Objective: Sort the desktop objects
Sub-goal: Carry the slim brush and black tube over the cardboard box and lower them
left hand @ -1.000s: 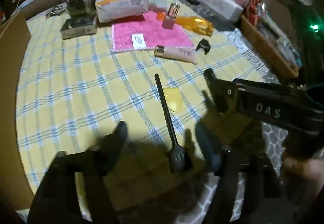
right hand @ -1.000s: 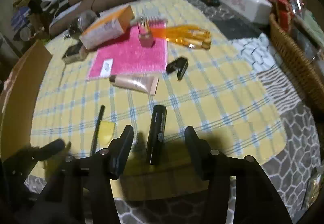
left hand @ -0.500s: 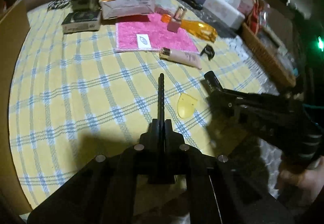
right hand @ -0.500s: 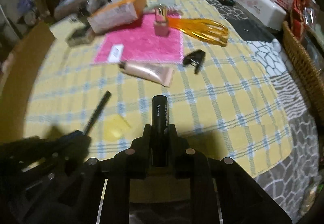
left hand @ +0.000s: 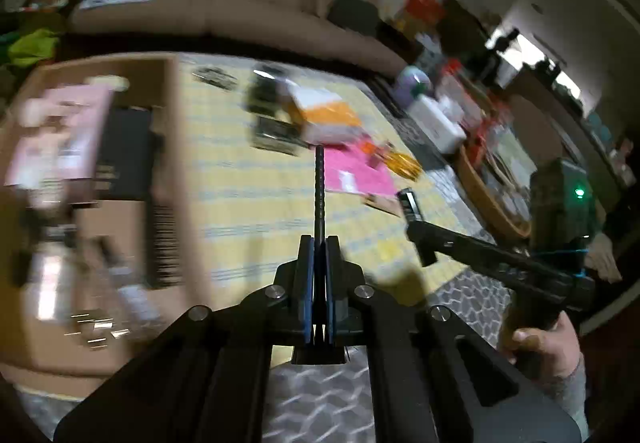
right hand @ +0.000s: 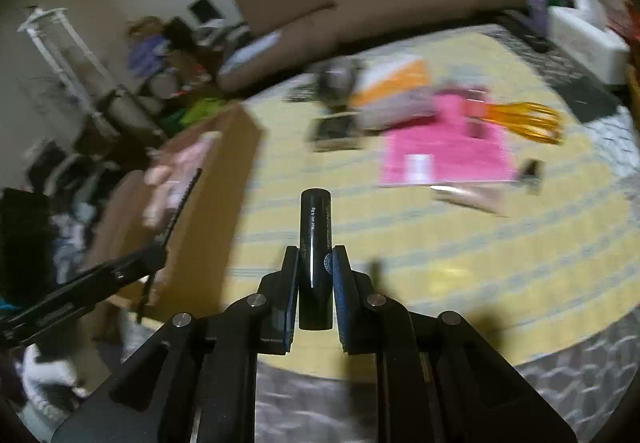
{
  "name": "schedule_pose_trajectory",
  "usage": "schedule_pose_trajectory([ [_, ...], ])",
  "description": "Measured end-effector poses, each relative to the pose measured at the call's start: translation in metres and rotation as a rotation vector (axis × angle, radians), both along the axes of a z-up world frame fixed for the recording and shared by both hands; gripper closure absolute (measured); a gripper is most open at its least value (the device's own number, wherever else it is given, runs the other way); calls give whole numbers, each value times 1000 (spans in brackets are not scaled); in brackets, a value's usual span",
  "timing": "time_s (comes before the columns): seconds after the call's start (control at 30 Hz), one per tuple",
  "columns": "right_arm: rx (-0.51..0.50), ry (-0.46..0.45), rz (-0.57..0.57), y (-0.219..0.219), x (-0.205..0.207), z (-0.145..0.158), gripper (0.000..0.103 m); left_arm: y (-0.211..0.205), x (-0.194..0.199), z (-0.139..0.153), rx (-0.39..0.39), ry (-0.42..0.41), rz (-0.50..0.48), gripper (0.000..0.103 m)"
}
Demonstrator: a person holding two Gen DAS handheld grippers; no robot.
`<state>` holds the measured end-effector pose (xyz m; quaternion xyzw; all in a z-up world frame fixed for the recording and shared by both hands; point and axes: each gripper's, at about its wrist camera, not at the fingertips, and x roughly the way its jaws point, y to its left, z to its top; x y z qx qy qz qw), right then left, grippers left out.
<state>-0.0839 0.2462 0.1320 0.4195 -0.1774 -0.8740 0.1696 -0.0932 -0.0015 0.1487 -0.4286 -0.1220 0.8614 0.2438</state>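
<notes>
Left gripper [left hand: 318,243]: I hold it clamped on the thin black ridged wand [left hand: 319,187], lifted for boxing.
Right gripper [right hand: 316,267]: I grip the glossy black cosmetic tube [right hand: 315,243], raised alike.
Destination: open brown cardboard box [left hand: 168,131], left of the yellow checked tablecloth [left hand: 248,179].

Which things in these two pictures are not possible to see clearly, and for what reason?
- Left wrist view: the contents of the brown cardboard box are smeared by motion blur.
- Left wrist view: the lower end of the thin black ridged wand is hidden between the left gripper fingers.
- Right wrist view: the small print on the glossy black tube is too small to read fully; the right gripper covers its sides.
</notes>
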Motion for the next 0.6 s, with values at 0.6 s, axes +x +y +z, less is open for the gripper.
schedule_pose_trajectory([
  [0.6, 53, -12, 193, -216, -34, 11, 88, -155, 6, -23, -125, -35, 227, 98],
])
